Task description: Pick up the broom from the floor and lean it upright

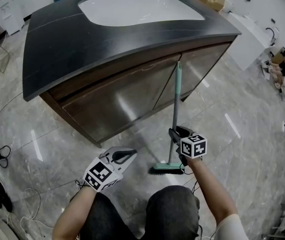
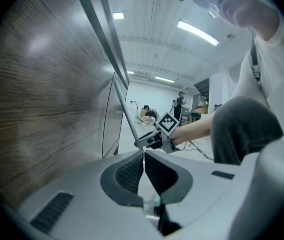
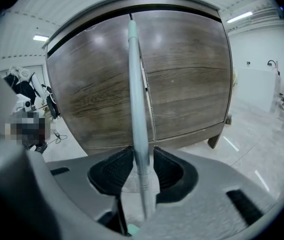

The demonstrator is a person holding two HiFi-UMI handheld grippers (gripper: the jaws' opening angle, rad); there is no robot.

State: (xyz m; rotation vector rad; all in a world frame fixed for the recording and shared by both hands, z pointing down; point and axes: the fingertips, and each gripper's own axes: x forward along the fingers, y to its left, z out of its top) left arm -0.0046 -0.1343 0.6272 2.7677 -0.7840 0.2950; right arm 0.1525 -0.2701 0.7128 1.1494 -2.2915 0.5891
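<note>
Head view: we note the broom [image 1: 175, 109] upright, bristles on the floor [image 1: 232, 149], handle top against the cabinet [image 1: 117, 101]. Right tongs [image 3: 142, 159] apart, loosely around the handle. Left tongs [image 2: 143, 160] together, empty.

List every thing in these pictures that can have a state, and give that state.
Teal long-handled broom: upright, leaning on brown wooden cabinet.
Right gripper: open, broom handle between jaws.
Left gripper: shut, empty.
Cabinet doors: closed.
White sink basin: empty.
</note>
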